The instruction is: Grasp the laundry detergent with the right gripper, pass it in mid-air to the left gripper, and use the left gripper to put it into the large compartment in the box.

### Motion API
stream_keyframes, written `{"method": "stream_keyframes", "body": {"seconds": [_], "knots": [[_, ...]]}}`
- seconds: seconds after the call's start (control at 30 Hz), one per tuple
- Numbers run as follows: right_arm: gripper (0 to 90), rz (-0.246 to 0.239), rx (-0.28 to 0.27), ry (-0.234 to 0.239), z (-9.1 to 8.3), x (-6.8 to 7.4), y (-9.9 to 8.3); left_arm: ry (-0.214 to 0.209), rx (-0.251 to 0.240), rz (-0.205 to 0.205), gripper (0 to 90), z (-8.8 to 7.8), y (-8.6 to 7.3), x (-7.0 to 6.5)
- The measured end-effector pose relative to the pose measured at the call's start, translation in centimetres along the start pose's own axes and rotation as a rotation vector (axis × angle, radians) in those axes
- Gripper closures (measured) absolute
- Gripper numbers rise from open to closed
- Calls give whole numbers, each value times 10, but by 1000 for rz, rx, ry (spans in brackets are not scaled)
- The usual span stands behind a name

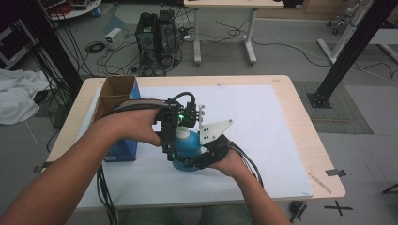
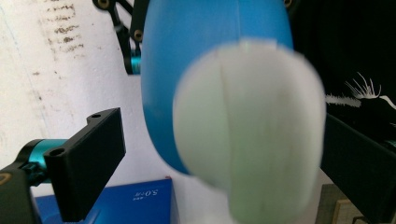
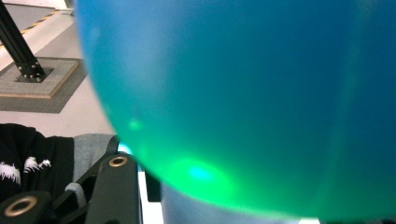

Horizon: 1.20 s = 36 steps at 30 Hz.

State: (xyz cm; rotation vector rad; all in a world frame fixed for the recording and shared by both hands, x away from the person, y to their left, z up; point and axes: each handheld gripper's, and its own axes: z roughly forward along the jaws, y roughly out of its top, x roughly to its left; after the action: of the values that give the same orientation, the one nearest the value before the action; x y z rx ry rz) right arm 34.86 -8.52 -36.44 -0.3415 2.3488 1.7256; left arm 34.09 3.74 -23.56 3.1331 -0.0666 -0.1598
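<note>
Our right hand-held gripper (image 1: 190,161) clamps the blue bottle (image 1: 187,146) upright; our left hand-held gripper (image 1: 170,140), jaws apart, straddles its white cap (image 2: 247,126) from above.

One blue bottle (image 1: 187,149), one cardboard box (image 1: 115,96), one blue box (image 1: 123,149), two grippers.

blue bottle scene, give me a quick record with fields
held thing: blue bottle with white cap
right gripper: shut on the bottle's body from below
left gripper: jaws open on either side of the cap, not pressing
nearby: blue box, open cardboard box
surface: white sheet on table
</note>
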Motion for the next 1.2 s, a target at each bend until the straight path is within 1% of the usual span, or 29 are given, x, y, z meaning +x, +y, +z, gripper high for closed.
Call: {"method": "stream_keyframes", "body": {"seconds": [0.03, 0.1, 0.13, 0.17, 0.2, 0.23, 0.27, 0.3, 0.33, 0.37, 0.4, 0.47, 0.5, 0.57, 0.6, 0.63, 0.67, 0.73, 0.77, 0.83, 0.87, 0.9, 1.0, 1.03, 1.07, 1.1, 1.13, 1.17, 1.2], "knots": [[456, -59, -43, 28, 6, -5, 1, 4, -2, -1, 44, 0, 0, 0], [456, -160, -102, 1, 14, -12, 5, 4, -8, -19, 44, 1, 0, -2], [456, -162, -106, 2, 16, -13, 6, 11, -4, -16, 44, 1, 0, -2], [456, -151, -110, 21, 18, -12, 6, 7, -6, -14, 44, 2, 0, -2], [456, 230, 128, 54, 3, 14, 7, 10, -1, -7, 44, 2, 1, -2], [457, 282, 160, 78, 3, 18, 9, 12, 0, -6, 44, 2, 1, -3], [456, 300, 165, 90, 3, 19, 10, 15, 2, -9, 44, 2, 1, -3], [457, 299, 169, 73, 5, 18, 11, 15, 33, 31, 44, 0, 1, -1], [457, 295, 157, 56, 7, 18, 11, 27, 37, 47, 44, 0, 1, 0], [457, 281, 153, 53, 8, 16, 12, 31, 22, 33, 44, 1, 1, -2], [457, 275, 152, 52, 9, 16, 12, 22, 27, 30, 44, 2, 1, -2], [457, 286, 160, 58, 9, 16, 12, 21, 37, 24, 44, 2, 0, -3], [457, 293, 164, 62, 9, 17, 13, 24, 41, 37, 44, 2, 1, -2], [457, 299, 167, 63, 9, 17, 13, 35, 43, 41, 44, 3, 1, -1], [457, 302, 166, 62, 9, 17, 13, 22, 39, 23, 44, 4, 1, -2], [457, 300, 164, 58, 9, 17, 13, 19, 38, 29, 44, 4, 1, -2], [457, 306, 164, 58, 8, 17, 13, 35, 41, 42, 44, 4, 2, -2], [457, 316, 163, 66, 7, 17, 14, 32, 40, 46, 44, 4, 3, -2], [457, 316, 165, 73, 7, 17, 14, 26, 32, 27, 44, 6, 3, -4], [457, 314, 166, 51, 9, 17, 14, 33, 29, 16, 44, 7, 4, -5], [457, 182, 81, 52, 15, 8, 12, 37, 32, 15, 44, 8, 4, -5], [457, 97, 33, 54, 19, 2, 12, 49, 33, 15, 44, 8, 4, -5], [457, 119, 39, 50, 19, 3, 12, 65, 35, 24, 44, 7, 4, -4], [457, 55, 4, 48, 22, -1, 11, 58, 39, 18, 56, 7, 4, -5], [457, 47, 1, 46, 22, -2, 11, 58, 42, 17, 79, 7, 4, -5], [457, 73, 15, 46, 20, 0, 12, 58, 41, 17, 82, 7, 4, -5], [457, 70, 12, 45, 21, -1, 12, 61, 38, 19, 84, 7, 4, -5], [457, 112, 36, 50, 19, 2, 12, 67, 39, 21, 88, 7, 4, -5], [457, 110, 34, 50, 19, 2, 12, 67, 40, 19, 91, 7, 4, -5]]}}
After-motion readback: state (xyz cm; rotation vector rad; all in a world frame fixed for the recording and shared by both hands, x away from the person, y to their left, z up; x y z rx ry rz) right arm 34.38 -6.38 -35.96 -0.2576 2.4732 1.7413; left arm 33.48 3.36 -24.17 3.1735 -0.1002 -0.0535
